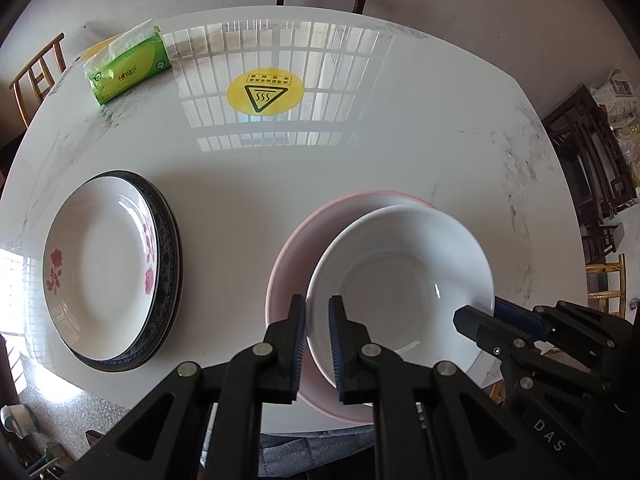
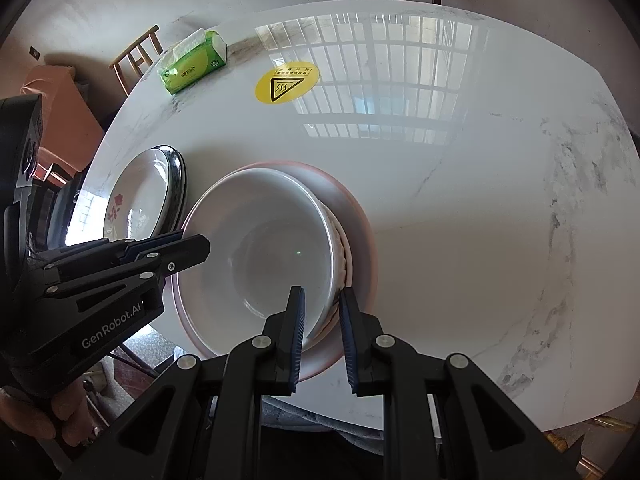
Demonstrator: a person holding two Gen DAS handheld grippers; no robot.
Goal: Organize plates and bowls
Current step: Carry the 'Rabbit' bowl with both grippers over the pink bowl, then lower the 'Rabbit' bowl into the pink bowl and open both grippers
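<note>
Gripping the white bowl (image 1: 400,280) w/ both tools: left gripper (image 1: 318,344) clamped on its rim at 9 o'clock, right gripper (image 2: 322,336) at 3. Bowl sits in the pink bowl (image 1: 292,240) (nesting step, prob. done). Next: release both, straight up.

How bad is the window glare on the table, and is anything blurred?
Left wrist view: barred window reflection across the table behind the yellow sticker; a blown-out patch beside the flowered plate. Right wrist view: same glare right of the sticker; white bowl sharp; edges curve from fisheye.
</note>
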